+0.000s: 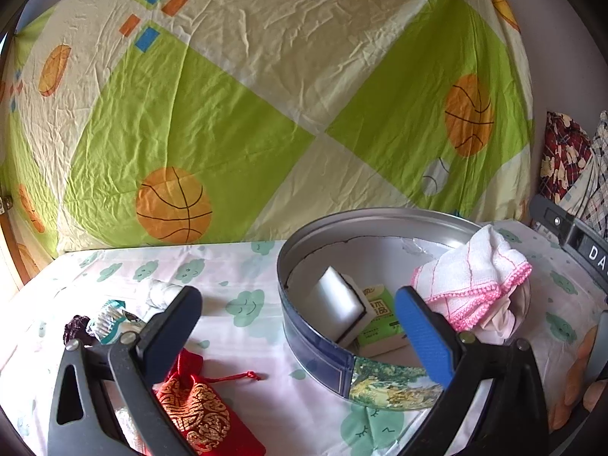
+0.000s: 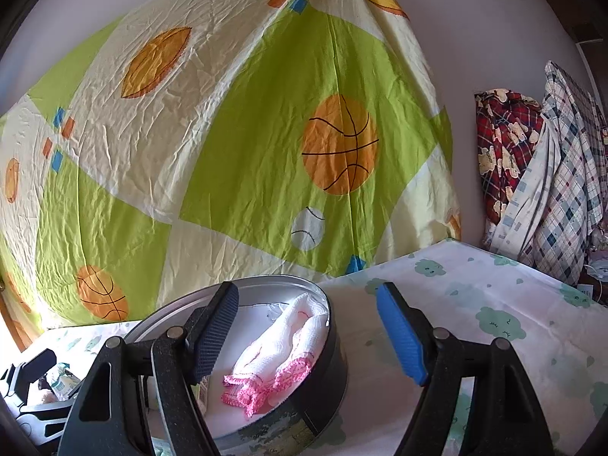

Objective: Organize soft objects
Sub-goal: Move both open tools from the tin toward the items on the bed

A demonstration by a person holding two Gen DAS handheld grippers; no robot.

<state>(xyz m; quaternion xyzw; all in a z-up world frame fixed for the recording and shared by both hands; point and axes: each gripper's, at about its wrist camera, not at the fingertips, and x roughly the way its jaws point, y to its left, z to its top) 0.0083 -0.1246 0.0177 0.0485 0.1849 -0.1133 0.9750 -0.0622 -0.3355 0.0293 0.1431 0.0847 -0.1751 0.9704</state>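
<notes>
A round metal tin [image 1: 315, 345] stands on the table and holds a white sponge [image 1: 338, 304], a green tissue pack [image 1: 380, 319] and a white cloth with pink trim [image 1: 475, 277] draped over its right rim. My left gripper [image 1: 300, 326] is open and empty, its fingers straddling the tin's near wall. A red gold-patterned pouch [image 1: 197, 406] lies under its left finger. In the right wrist view the cloth [image 2: 281, 345] lies in the tin [image 2: 326, 372]. My right gripper [image 2: 307, 334] is open and empty just above the tin's right rim.
A small brush [image 1: 110, 319], a dark purple item [image 1: 76, 328] and a white bundle [image 1: 163, 292] lie at the table's left. A basketball-print sheet [image 1: 266, 114] hangs behind. Plaid clothes [image 2: 539, 174] hang at the right. The cloud-print tablecloth [image 2: 475, 323] extends right.
</notes>
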